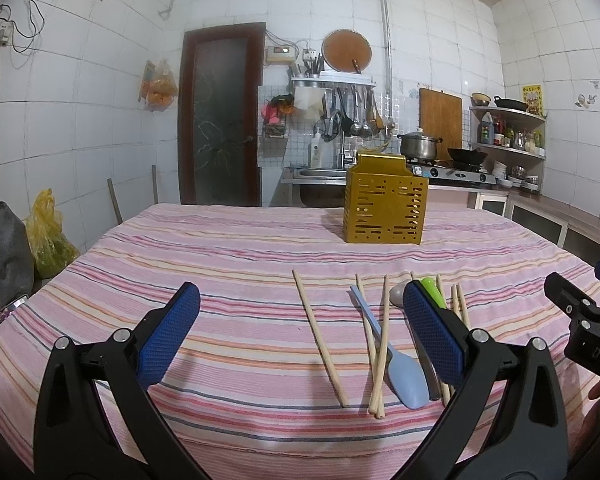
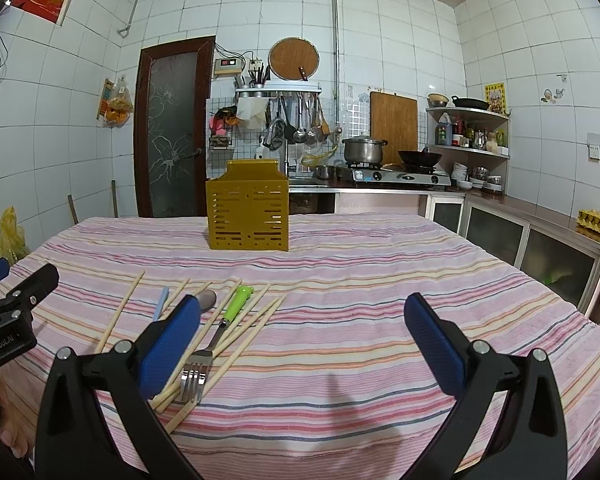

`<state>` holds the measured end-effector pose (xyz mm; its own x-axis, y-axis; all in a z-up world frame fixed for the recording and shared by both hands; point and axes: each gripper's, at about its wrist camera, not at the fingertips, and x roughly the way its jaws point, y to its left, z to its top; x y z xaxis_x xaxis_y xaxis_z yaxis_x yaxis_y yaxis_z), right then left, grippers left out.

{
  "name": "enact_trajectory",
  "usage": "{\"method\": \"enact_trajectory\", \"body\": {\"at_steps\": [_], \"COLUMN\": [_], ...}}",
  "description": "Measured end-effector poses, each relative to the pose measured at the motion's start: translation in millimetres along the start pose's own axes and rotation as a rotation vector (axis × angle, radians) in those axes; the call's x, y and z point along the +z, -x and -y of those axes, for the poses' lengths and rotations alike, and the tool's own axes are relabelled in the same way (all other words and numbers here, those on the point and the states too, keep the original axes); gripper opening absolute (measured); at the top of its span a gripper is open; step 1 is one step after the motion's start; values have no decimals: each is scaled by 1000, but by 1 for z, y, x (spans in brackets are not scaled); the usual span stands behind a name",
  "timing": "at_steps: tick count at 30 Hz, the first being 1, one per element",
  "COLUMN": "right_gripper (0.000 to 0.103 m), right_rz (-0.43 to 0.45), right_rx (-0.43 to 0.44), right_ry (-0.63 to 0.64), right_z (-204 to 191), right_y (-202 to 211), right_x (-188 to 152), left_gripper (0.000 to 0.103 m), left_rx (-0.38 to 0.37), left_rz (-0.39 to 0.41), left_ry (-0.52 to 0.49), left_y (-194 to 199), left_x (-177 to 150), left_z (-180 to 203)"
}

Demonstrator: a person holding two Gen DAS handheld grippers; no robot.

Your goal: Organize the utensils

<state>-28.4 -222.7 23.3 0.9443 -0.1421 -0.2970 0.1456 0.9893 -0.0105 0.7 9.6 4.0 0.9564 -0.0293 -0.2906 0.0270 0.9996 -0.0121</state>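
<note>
Across the whole bottom half of both pictures lies the big table with the pink striped cloth [image 1: 228,248], the largest thing I see. Behind it, in the top half, stands the white tiled kitchen wall with a dark brown door [image 2: 172,128] at the left and a steel pot on a gas stove [image 2: 363,150] right of centre.

Near the middle of the frame, at the far part of the table, stands the gold metal utensil box with little slots [image 2: 247,216]. It is upright and well apart from the other things.

My left gripper [image 1: 300,332] has black arms and blue pads, and they are spread wide with nothing between them. My right gripper [image 2: 300,340] looks the same, spread wide too, holding nothing.

The utensils lie flat on the cloth at the near side. In the left wrist view they sit at the lower right of the frame; in the right wrist view, at the lower left. Many pale wooden chopsticks [image 1: 320,336] lie loose, some crossing each other. A light blue plastic spoon [image 1: 404,376] lies across two of them. A steel fork with a green handle [image 2: 216,336] rests on more chopsticks, prongs toward me. A small grey round spoon end [image 2: 207,299] peeks out behind my right gripper's left pad.
</note>
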Motion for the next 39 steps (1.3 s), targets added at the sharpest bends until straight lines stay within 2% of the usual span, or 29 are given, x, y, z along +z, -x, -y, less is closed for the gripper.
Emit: {"method": "enact_trajectory", "body": {"at_steps": [9,13,17,19,23,28,32,33,35,39], "right_gripper": [99,99,99,99,99,99,98,96,85,82], "right_rz": [-21,-90,-183,-191,-193,-322,-428,-446,-489,-544], "right_rx": [-11,-17,27,14,-15,-62,-82,-81,-83,-71], "right_ry": [-1,8,-10,-15,7,-25,-38,-41,-48,-71], "right_z": [-4,-8,-11,-13,-19,-15,-14,-13,-13,-12], "right_y": [-5,-19,-40,-49,-73,-120,-152,-157,-167,-177], "right_x": [-1,1,10,17,31,30,22,19,12,1], "left_gripper": [98,98,98,98,98,98,96,93,91,87], "left_rx": [-12,-33,-36,-31,-47,-33,-26,-29,-26,-15], "left_rz": [-32,-78,-115,-124,-183,-264,-388,-413,-464,-530], "left_ry": [1,18,-9,-17,4,44,34,26,2,-35], "left_y": [-7,-16,-27,-34,-58,-98,-140,-149,-168,-191], "left_x": [-3,-3,5,13,32,45,42,41,34,19], "left_z": [1,-2,-1,-1,-6,-13,-13,-11,-8,-4]}}
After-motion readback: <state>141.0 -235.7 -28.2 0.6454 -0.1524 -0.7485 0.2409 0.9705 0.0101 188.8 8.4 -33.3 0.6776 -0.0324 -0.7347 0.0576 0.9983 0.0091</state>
